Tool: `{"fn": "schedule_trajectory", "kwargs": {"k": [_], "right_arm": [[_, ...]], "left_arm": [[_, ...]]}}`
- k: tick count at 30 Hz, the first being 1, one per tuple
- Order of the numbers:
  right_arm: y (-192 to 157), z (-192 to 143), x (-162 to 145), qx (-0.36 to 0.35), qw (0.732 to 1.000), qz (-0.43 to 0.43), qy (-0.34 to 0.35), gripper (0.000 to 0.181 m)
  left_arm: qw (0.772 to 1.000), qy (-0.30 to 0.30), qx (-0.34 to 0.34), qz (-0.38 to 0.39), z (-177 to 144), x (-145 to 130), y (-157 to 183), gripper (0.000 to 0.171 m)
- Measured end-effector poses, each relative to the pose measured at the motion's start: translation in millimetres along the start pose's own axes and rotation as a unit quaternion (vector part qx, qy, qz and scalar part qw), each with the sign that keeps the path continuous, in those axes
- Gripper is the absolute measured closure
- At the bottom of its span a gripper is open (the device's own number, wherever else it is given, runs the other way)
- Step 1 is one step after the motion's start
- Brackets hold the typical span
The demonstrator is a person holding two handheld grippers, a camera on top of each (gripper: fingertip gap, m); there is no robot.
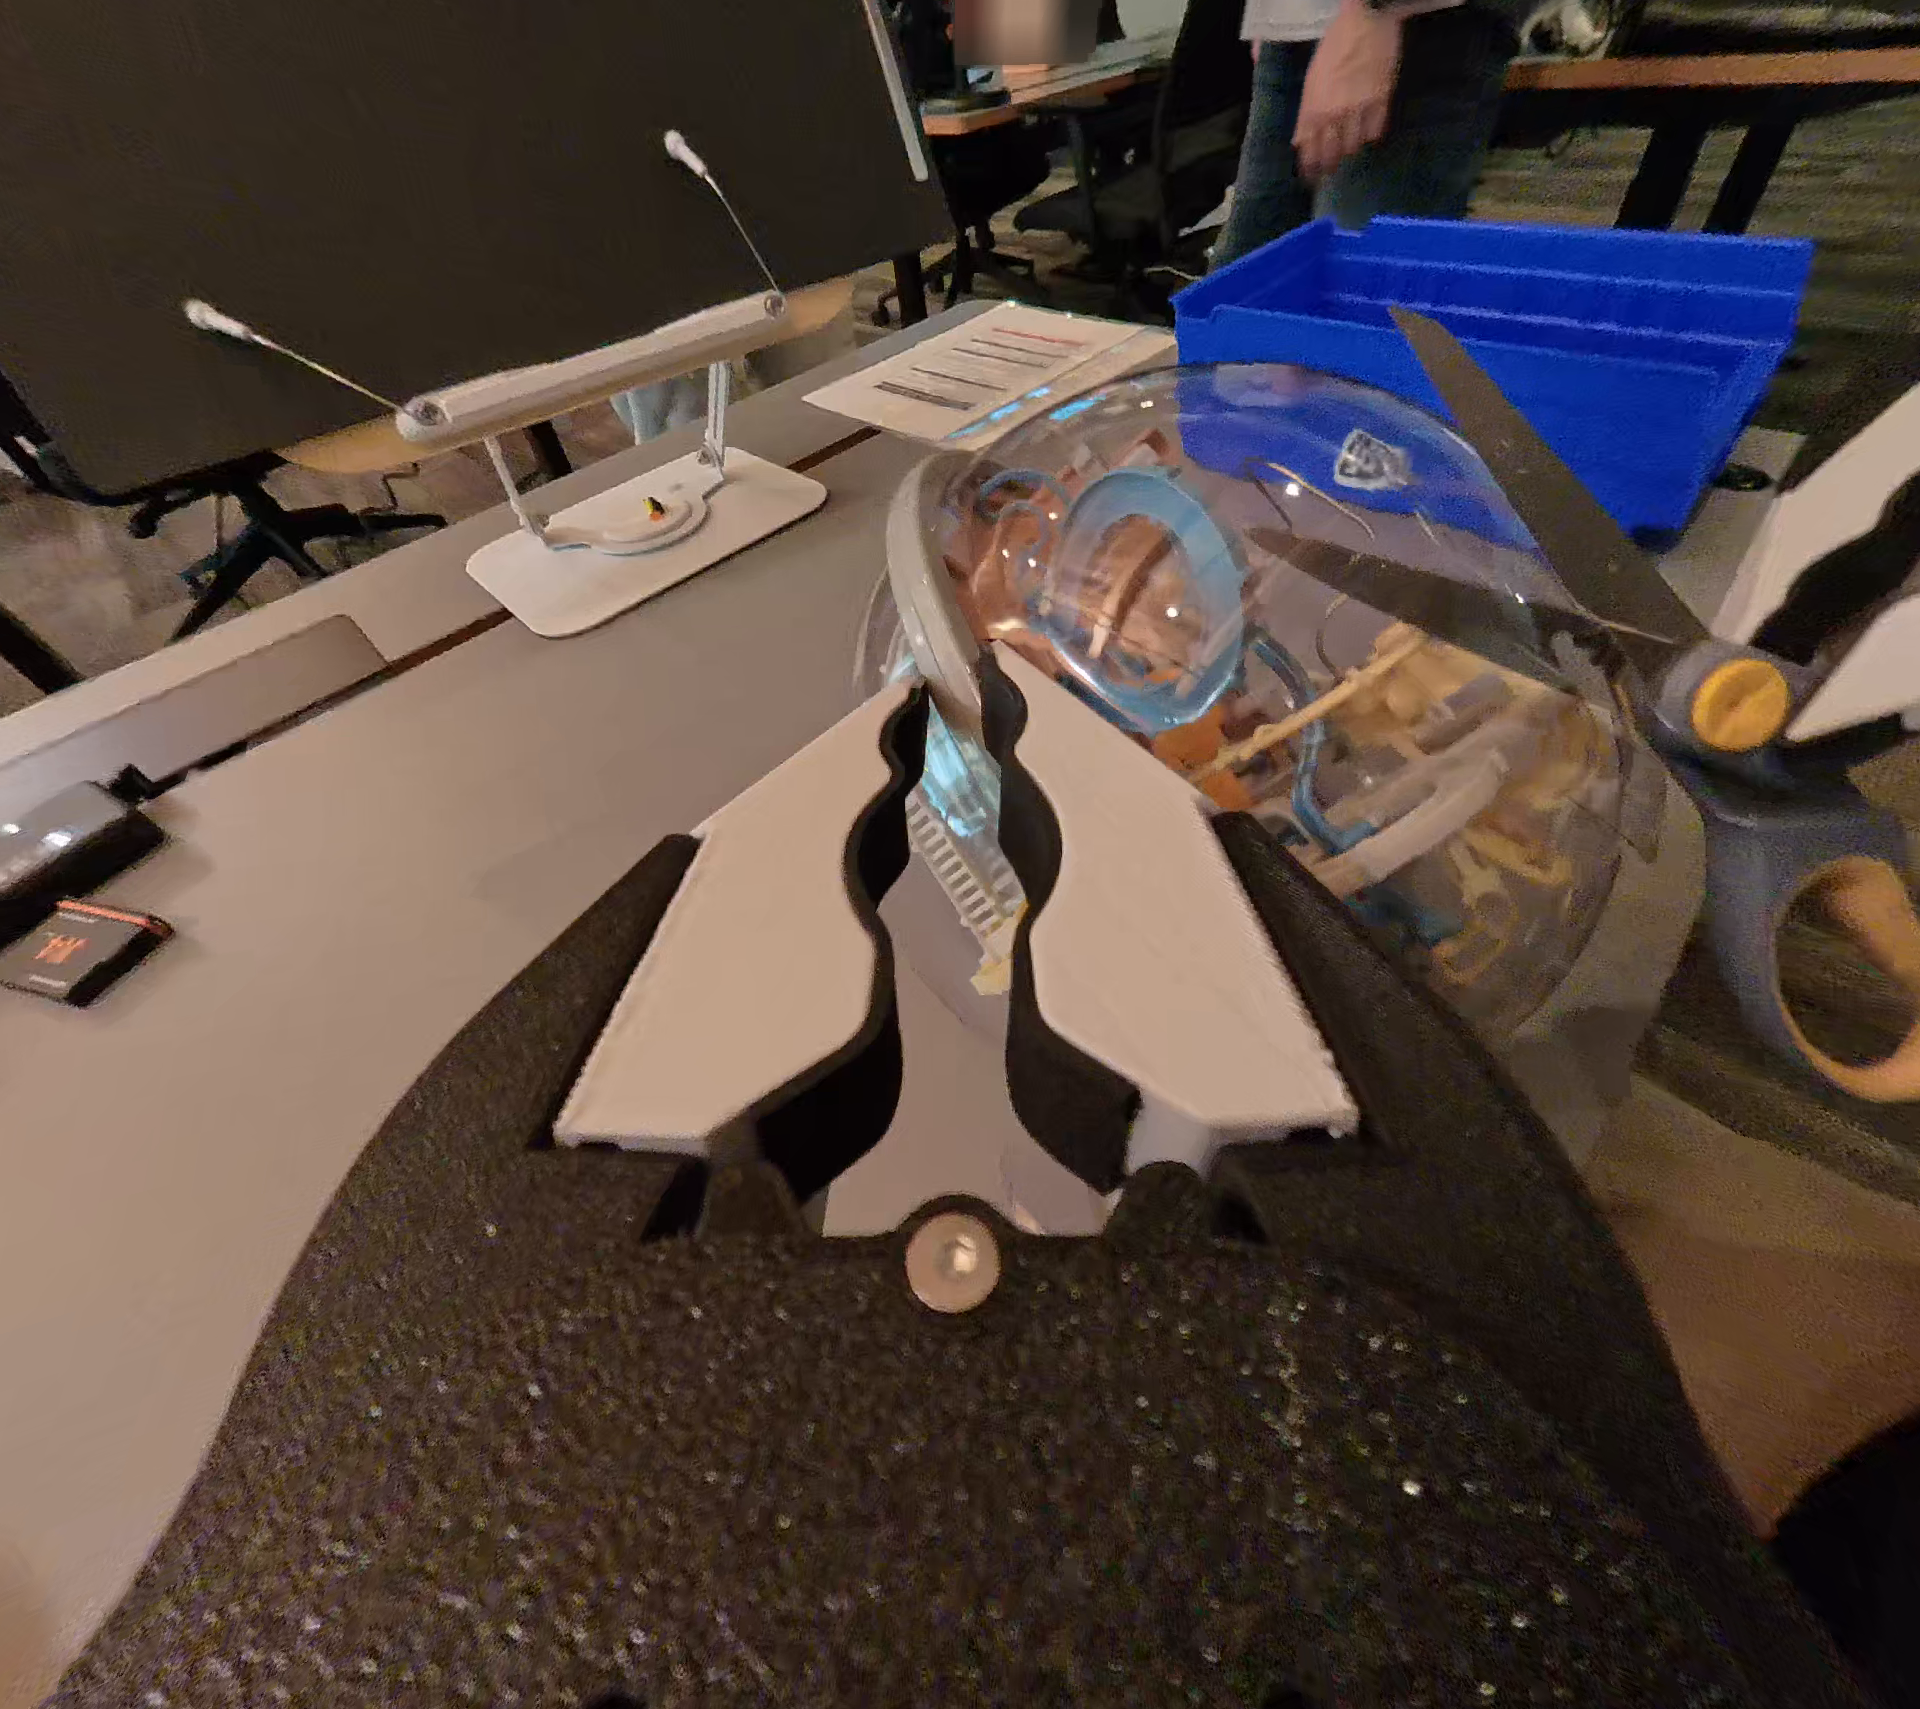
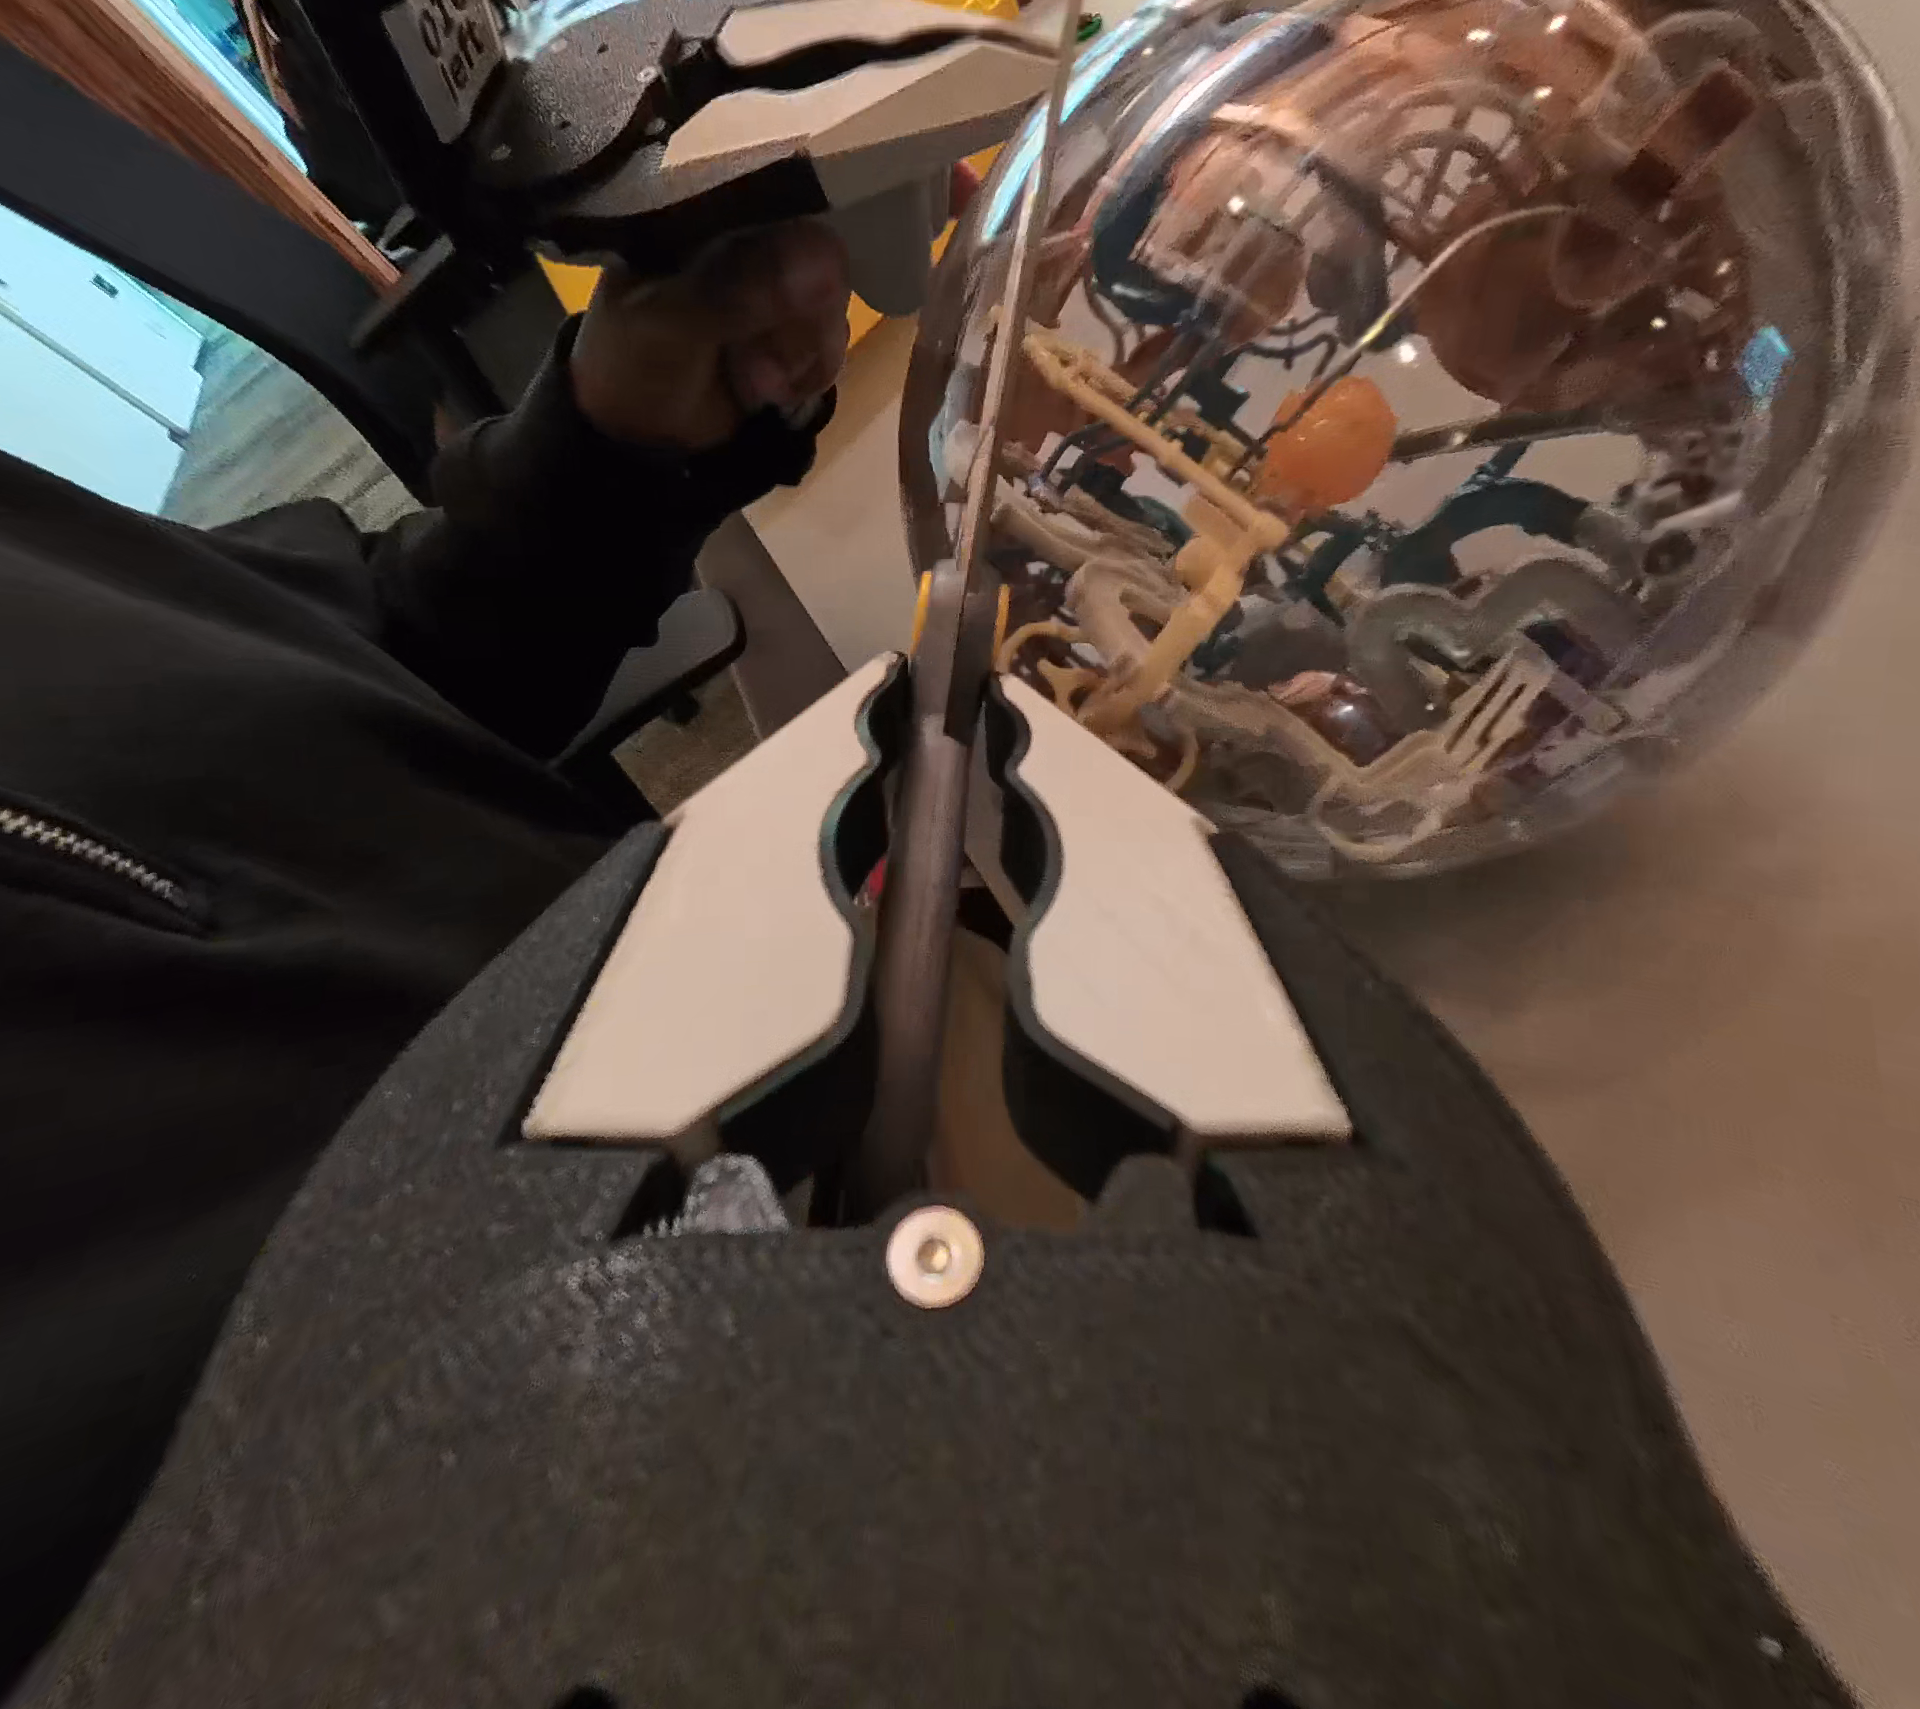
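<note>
The grey counter (image 1: 312, 828) carries a big clear plastic ball with a maze inside (image 2: 1455, 371). Your left gripper (image 1: 951, 703) touches the ball's near side, its fingers a little apart, holding nothing. Your right gripper (image 2: 940, 703) pinches grey scissors with a yellow pivot (image 1: 1621, 610), whose open blades point up across the ball.
</note>
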State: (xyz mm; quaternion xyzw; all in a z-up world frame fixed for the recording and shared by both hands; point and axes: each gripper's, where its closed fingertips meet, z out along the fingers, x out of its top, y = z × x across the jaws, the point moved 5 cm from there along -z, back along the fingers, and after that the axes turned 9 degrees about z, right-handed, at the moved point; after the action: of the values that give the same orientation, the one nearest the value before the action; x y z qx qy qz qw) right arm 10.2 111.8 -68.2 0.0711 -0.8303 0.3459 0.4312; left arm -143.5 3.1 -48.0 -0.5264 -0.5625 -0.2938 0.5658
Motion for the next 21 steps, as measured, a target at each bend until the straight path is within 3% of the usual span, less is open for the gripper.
{"fn": "schedule_trajectory", "kwargs": {"k": [7,13,15,19,21], "right_arm": [[-3.2,7.0,7.6,0.006,1.000,0.016,-0.002,0.169],[6.4,3.4,12.6,0.003,0.997,0.067,0.041,0.170],[7.1,4.7,11.1,0.012,0.995,0.087,0.056,0.169],[7.1,5.5,11.2,0.018,0.991,0.107,0.072,0.169],[5.8,6.8,10.5,0.017,0.991,0.108,0.071,0.169]], "left_arm": [[0.991,0.010,0.048,0.121,5.9,10.4,8.3,0.171],[0.999,0.022,0.018,-0.042,-10.6,5.7,-6.4,0.170],[0.994,0.046,-0.020,-0.099,-27.7,7.4,1.1,0.151],[0.951,0.082,-0.214,-0.207,-58.5,3.4,62.2,0.150],[0.931,0.058,-0.259,-0.249,-59.9,-12.2,87.8,0.149]]}}
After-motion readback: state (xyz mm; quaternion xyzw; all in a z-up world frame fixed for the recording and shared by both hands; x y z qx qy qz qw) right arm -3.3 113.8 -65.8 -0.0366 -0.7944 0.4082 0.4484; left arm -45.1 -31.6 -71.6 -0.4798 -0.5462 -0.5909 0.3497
